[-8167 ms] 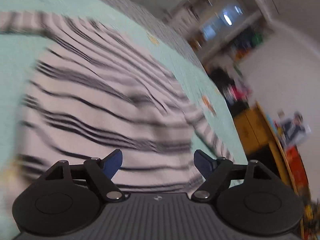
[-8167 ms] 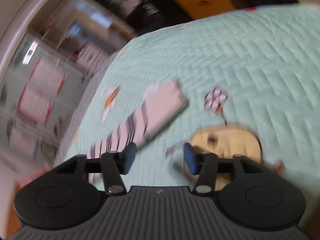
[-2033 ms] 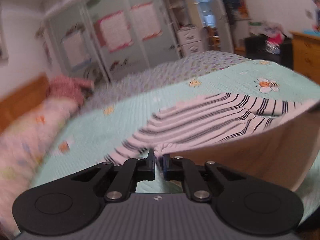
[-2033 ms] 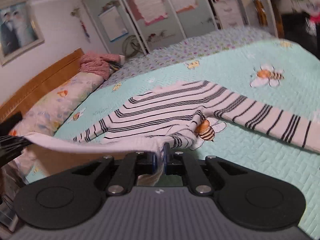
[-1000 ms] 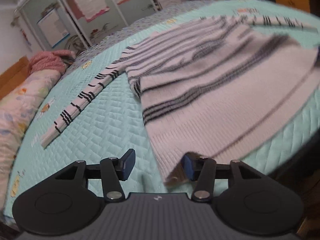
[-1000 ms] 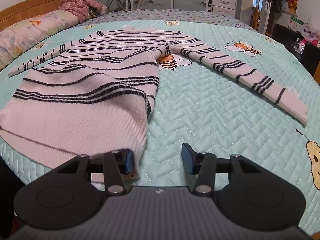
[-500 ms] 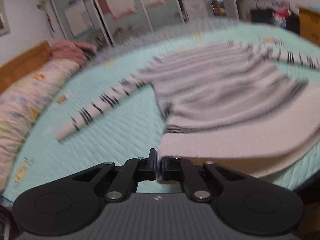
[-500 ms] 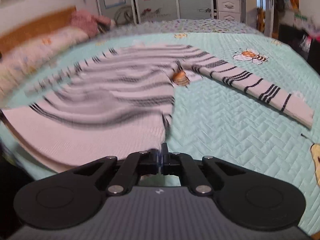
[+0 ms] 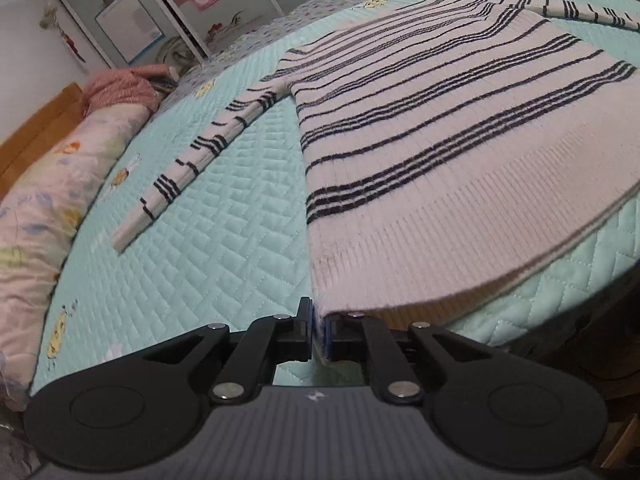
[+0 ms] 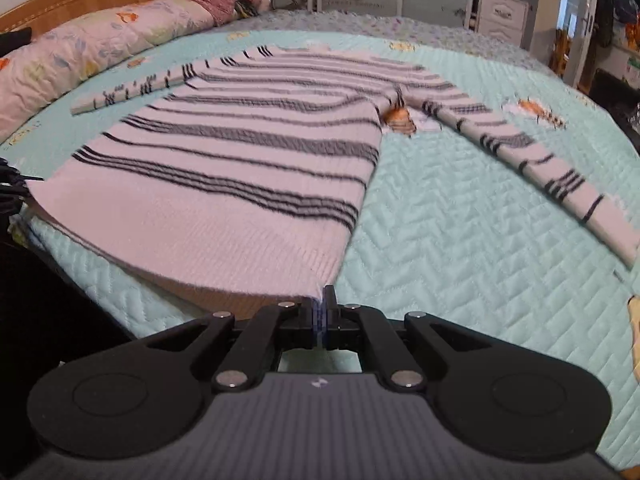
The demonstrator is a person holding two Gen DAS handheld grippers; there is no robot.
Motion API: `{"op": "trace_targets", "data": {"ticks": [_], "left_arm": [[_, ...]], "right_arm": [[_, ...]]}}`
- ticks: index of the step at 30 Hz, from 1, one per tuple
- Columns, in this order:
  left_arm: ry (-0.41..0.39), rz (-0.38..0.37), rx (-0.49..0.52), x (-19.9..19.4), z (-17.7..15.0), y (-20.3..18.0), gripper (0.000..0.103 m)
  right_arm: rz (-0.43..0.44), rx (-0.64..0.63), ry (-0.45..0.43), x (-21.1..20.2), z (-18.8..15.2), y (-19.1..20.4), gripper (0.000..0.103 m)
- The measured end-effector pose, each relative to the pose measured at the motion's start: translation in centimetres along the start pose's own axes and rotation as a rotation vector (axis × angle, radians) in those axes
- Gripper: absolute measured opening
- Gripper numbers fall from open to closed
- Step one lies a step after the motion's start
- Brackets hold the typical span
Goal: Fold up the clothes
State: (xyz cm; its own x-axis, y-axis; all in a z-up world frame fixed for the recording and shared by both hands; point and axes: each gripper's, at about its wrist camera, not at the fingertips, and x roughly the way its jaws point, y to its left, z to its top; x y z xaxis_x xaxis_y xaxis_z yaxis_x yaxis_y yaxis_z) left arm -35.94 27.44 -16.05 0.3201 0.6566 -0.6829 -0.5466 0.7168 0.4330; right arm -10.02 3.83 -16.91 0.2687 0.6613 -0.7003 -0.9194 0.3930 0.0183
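Both grippers, open a second ago, have clamped onto the sweater's hem: left gripper (image 9: 319,330) on one bottom corner, right gripper (image 10: 322,322) on the other. Beyond them the sweater (image 10: 240,168) lies flat on the quilt (image 10: 460,240), sleeves spread. A thin pinch (mere edge) could slip when lifted.

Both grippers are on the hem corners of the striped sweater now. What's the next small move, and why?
Probably lift both corners together and carry the hem toward the collar. The left gripper and right gripper are each shut on a hem corner of the pink, dark-striped knit sweater, which lies flat, sleeves spread.
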Motion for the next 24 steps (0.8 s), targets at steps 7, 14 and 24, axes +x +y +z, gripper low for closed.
{"op": "trace_targets", "data": {"ticks": [7,14,24], "left_arm": [[0.034,-0.010,0.010,0.1,-0.3,0.4,0.015],[0.048,-0.062,0.014,-2.2,-1.1,1.9,0.048],[-0.061,-0.176,-0.181,-6.5,2.3,4.1,0.049]], "right_arm": [[0.089,-0.096,0.110,0.4,-1.0,0.5,0.004],[0.136,-0.014,0.133,-2.9,-0.7,-1.8,0.029],[0.410,0.285,0.009,-1.0,3.9,-3.0,0.030]]}}
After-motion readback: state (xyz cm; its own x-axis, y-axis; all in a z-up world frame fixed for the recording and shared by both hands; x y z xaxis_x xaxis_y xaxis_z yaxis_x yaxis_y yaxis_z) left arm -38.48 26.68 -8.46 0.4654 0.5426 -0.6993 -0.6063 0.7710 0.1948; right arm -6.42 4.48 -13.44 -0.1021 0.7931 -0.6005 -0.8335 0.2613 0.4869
